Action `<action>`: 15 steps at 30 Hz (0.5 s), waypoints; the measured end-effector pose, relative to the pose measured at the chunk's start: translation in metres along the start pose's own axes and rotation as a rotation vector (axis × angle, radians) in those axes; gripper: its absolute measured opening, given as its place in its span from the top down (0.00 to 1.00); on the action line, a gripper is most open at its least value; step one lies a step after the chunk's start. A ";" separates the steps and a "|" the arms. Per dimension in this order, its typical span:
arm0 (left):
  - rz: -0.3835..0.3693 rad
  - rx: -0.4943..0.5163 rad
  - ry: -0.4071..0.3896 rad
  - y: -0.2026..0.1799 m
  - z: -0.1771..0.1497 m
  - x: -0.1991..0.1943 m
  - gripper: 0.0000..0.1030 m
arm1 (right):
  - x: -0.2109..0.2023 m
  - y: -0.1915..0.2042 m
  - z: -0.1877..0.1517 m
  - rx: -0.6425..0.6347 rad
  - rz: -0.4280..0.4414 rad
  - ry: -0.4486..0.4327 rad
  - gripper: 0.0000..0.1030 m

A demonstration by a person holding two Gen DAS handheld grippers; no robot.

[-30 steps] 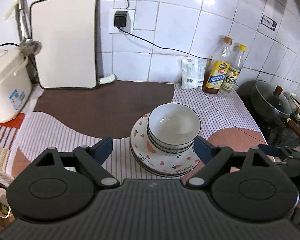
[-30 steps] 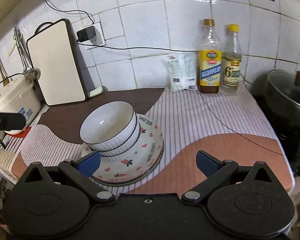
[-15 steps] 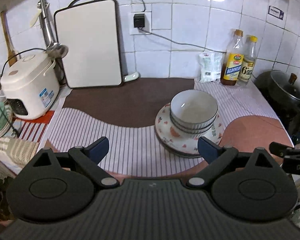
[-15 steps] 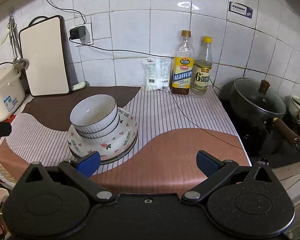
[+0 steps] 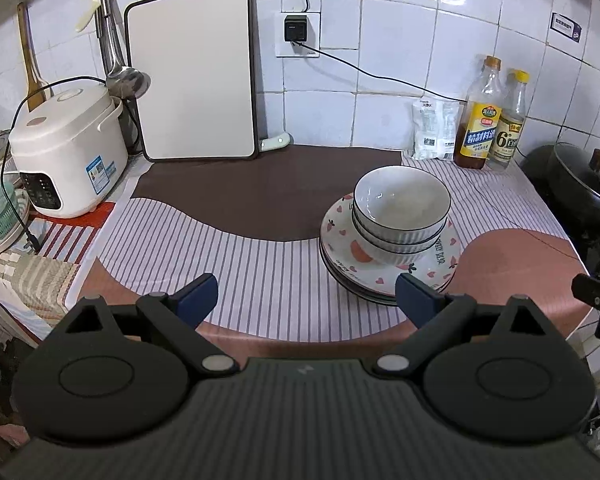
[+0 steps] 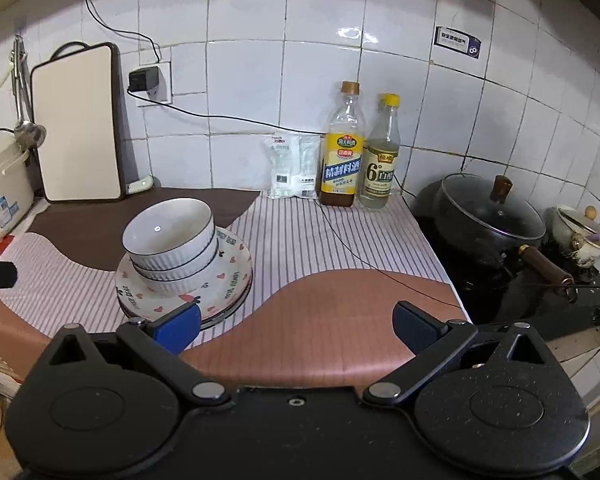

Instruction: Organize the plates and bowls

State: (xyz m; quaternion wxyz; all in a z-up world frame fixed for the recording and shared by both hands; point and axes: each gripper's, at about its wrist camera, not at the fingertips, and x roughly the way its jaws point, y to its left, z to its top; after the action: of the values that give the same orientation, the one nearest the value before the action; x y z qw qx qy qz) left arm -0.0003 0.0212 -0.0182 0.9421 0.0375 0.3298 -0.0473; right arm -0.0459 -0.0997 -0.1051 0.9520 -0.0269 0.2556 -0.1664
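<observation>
A stack of white ribbed bowls (image 5: pixel 400 208) sits on a stack of heart-patterned plates (image 5: pixel 444 256) on the striped counter mat. The same bowls (image 6: pixel 170 236) and plates (image 6: pixel 224 280) show at the left of the right wrist view. My left gripper (image 5: pixel 306 298) is open and empty, held back from the counter's front edge, left of the stack. My right gripper (image 6: pixel 298 324) is open and empty, held back over the pink part of the mat, right of the stack.
A rice cooker (image 5: pixel 66 152) and a white cutting board (image 5: pixel 194 74) stand at the back left. Two bottles (image 6: pixel 356 156) and a small packet (image 6: pixel 290 168) stand by the tiled wall. A lidded black pan (image 6: pixel 488 216) sits on the stove at the right.
Both grippers have pulled back and up from the stack, so more of the counter shows. The bowls and plates have not moved.
</observation>
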 end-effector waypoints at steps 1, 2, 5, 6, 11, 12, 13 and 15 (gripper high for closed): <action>0.004 0.003 -0.003 -0.001 -0.001 0.000 0.06 | -0.001 0.000 -0.001 0.000 0.002 -0.005 0.00; 0.008 0.006 -0.007 -0.002 -0.002 0.000 0.06 | -0.002 0.000 -0.002 -0.004 0.000 -0.012 0.00; 0.014 0.006 -0.021 -0.004 -0.006 -0.002 0.06 | -0.005 0.002 -0.004 -0.022 -0.006 -0.033 0.00; 0.016 0.006 -0.020 -0.005 -0.007 -0.002 0.06 | -0.005 0.003 -0.005 -0.027 -0.004 -0.039 0.00; 0.036 0.018 -0.033 -0.008 -0.011 -0.001 0.06 | -0.011 0.005 -0.008 -0.040 0.000 -0.071 0.00; 0.037 0.018 -0.041 -0.009 -0.012 -0.002 0.07 | -0.011 0.006 -0.008 -0.041 0.002 -0.078 0.00; 0.036 0.019 -0.047 -0.010 -0.014 -0.002 0.06 | -0.013 0.006 -0.009 -0.041 0.006 -0.088 0.00; 0.034 0.017 -0.051 -0.010 -0.016 -0.003 0.06 | -0.016 0.008 -0.010 -0.043 0.018 -0.111 0.00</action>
State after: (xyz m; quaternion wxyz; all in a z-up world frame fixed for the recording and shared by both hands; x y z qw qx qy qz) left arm -0.0138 0.0127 -0.0289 0.9506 0.0498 0.3045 -0.0348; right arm -0.0617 -0.0863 -0.1075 0.9653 -0.0542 0.2062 -0.1507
